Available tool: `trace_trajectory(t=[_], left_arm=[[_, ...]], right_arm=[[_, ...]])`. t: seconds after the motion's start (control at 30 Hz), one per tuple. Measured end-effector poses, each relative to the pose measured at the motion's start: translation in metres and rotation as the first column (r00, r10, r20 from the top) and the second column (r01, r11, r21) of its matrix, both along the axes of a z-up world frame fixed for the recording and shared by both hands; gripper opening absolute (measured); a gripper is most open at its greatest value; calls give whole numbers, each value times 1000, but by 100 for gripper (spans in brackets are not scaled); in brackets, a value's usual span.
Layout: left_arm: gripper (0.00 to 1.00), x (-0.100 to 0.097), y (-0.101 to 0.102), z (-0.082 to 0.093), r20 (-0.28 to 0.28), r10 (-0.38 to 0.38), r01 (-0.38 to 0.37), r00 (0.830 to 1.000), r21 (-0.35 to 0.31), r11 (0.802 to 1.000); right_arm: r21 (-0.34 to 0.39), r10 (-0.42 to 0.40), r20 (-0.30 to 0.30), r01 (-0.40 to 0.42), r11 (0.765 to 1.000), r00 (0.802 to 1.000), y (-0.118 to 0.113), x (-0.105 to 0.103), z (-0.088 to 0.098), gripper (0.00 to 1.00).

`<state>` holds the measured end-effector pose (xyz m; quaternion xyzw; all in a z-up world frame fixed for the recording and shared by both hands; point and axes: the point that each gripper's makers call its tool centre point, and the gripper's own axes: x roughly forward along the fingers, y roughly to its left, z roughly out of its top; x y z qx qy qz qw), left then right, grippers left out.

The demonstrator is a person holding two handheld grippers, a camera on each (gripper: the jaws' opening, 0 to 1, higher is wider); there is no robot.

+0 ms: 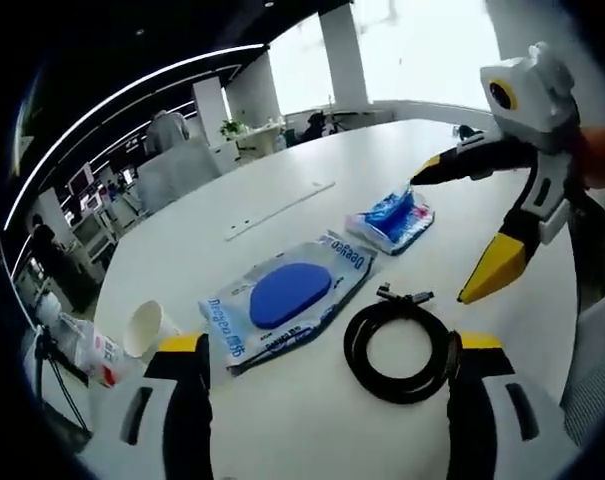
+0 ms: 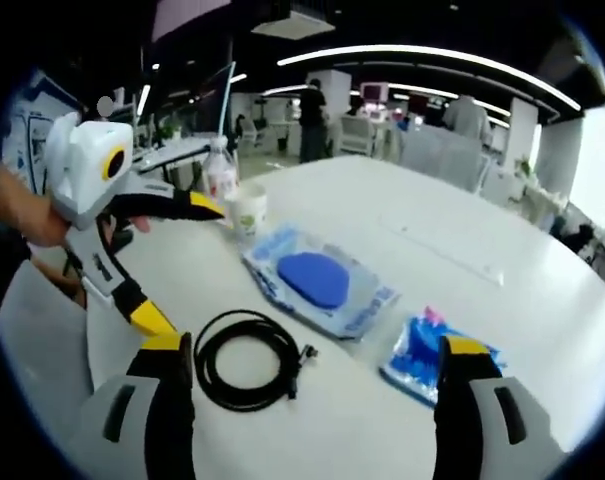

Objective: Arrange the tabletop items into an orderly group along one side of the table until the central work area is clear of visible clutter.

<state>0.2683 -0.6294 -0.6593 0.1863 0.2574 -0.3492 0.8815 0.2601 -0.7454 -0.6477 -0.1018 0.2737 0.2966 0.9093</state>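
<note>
1. Only writing I can make out is on the big flat wipes pack (image 1: 287, 298) with the blue oval lid, mid-table: looks like "Deeyeo" along its edge. The bottle's label is too small to read.
2. Small blue packet (image 1: 392, 220) lies near the wipes pack; a coiled black cable (image 1: 397, 350) lies on the near side of both.
3. Left gripper view has a paper cup (image 1: 147, 328) at the table edge, on its side I think, beside a plastic bottle (image 1: 87, 350).
4. Right gripper view shows them behind the left gripper (image 2: 187, 262).
5. Left gripper's jaws are spread wide, gripping nothing.
6. Right gripper (image 1: 454, 237), also wide apart and empty, hangs over the table (image 1: 312, 420) by the blue packet.
</note>
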Motion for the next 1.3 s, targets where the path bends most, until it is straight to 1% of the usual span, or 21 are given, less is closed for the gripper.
trace_trajectory(t=[0.1,0.17,0.4,0.6,0.87,1.07,1.3], left_arm=[[99,-4,6,1,17,-18,18,1000,31,999],[99,-5,9,1,13,-11,10,1000,28,1000],[99,-12,19,9,30,7,-8,1000,22,1000],[99,-21,26,13,34,13,-14,999,19,1000],[99,-24,39,24,52,42,-41,998,-16,999],[99,-25,49,30,59,70,-68,996,-46,997],[98,-29,59,37,66,97,-93,993,-74,993]], right_arm=[[-10,0,9,0,1000,1000,-2,-1,2,100],[-6,0,14,0,1000,1000,-1,-3,5,100],[-13,6,41,-5,1000,999,0,-9,15,100],[9,-6,60,6,1000,998,-1,-13,26,100],[28,-15,90,13,1000,996,-4,-17,38,100],[38,-30,95,26,999,995,-11,-22,38,100],[52,-44,110,38,998,993,-17,-26,44,100]])
